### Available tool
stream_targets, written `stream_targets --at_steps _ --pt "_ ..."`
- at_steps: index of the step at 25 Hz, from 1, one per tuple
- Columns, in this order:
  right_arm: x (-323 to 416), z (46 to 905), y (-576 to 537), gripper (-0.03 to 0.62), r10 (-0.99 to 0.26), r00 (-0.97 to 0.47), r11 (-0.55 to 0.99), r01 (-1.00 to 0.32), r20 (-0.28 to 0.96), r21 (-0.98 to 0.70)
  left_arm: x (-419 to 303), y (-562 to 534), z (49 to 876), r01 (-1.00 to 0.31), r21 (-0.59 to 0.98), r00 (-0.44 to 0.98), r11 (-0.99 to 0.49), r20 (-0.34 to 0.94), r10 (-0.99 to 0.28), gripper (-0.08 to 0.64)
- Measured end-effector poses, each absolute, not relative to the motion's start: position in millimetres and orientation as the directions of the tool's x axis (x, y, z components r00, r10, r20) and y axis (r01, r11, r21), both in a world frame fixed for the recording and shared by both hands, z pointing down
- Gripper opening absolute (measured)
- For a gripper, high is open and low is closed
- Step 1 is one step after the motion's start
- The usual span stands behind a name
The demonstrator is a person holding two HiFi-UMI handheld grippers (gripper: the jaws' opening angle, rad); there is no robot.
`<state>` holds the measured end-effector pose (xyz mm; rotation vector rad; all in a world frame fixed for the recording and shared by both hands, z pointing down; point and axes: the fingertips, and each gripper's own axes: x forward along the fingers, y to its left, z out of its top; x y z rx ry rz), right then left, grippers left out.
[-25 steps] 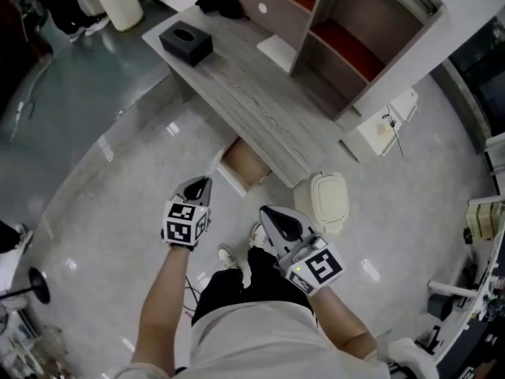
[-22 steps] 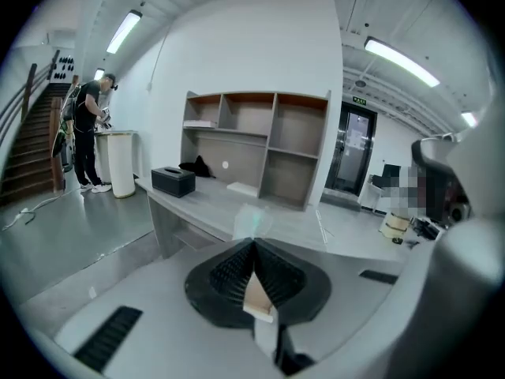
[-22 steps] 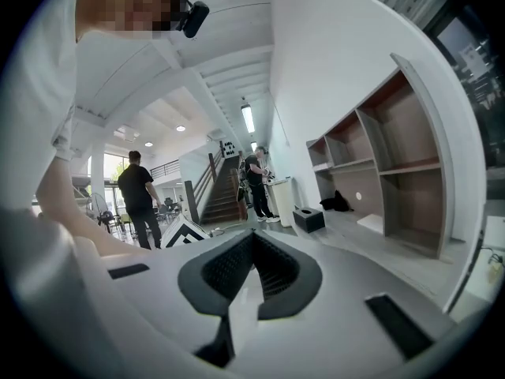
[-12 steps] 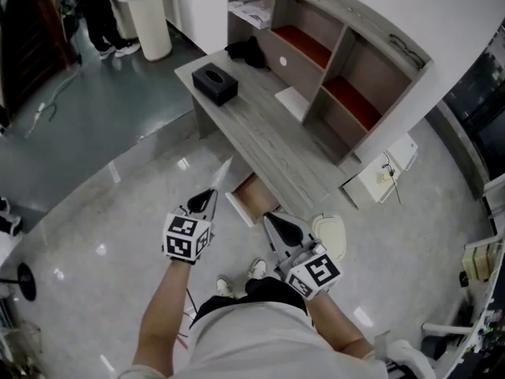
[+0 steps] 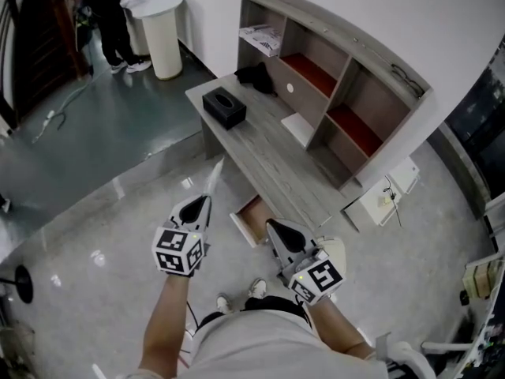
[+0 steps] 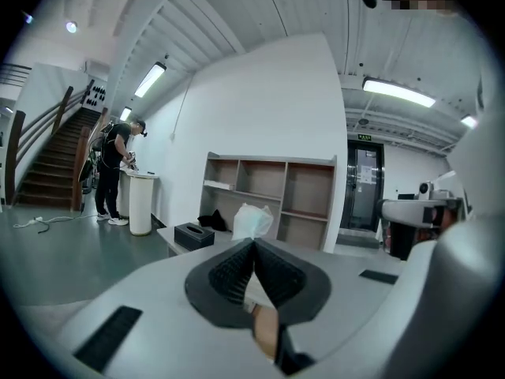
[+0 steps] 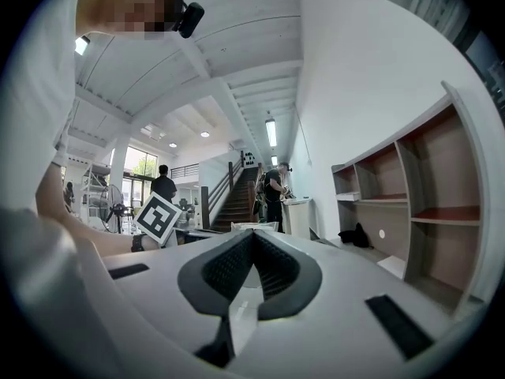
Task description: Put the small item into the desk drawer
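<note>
Noted left gripper [image 5: 203, 204] clamped tight on the small item [image 5: 215, 177], a thin white crinkled scrap, plastic or paper by the look. Pinched at the very jaw tips, most of it poking out forward toward the desk [image 5: 268, 160]. Judged the tip grip deliberate: leaves the scrap free to drop clear on release. Carried short of the desk edge, not yet over the drawer [image 5: 251, 219].

Saw the drawer pulled part-way out under the near edge of the desk, only its front part showing. Judged it left open as the target, sparing a pull.

Noted right gripper [image 5: 272, 227] pressed shut, nothing between the jaws. Held level beside the left, tip just beside the drawer front in the head view; height above it not readable. Judged it kept as a spare, possibly for pushing the drawer home afterwards.

Logged on the desk top: black tissue box [image 5: 225, 107], dark cloth [image 5: 254, 76], white sheet [image 5: 297, 129], all well apart from the drawer and out of the path. Also shelf unit [image 5: 355, 109] along the back of the desk.

Judged task at the approach stage: carry forward and down over the opening, then release. Risk: light scrap clinging to a pad or drifting past the drawer.
</note>
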<state>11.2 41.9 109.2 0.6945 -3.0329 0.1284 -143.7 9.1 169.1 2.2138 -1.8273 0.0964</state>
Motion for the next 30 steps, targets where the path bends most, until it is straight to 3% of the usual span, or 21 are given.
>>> stream_targets --at_steps 30 --pt "91.5 51.1 -43.1 0.021 -0.596 -0.797 0.802 -0.597 -0.091 -0.019 -155.4 15.8 49.5 -0.967 0.130 0.211 -0.218 -0.062 -0.975 0.020"
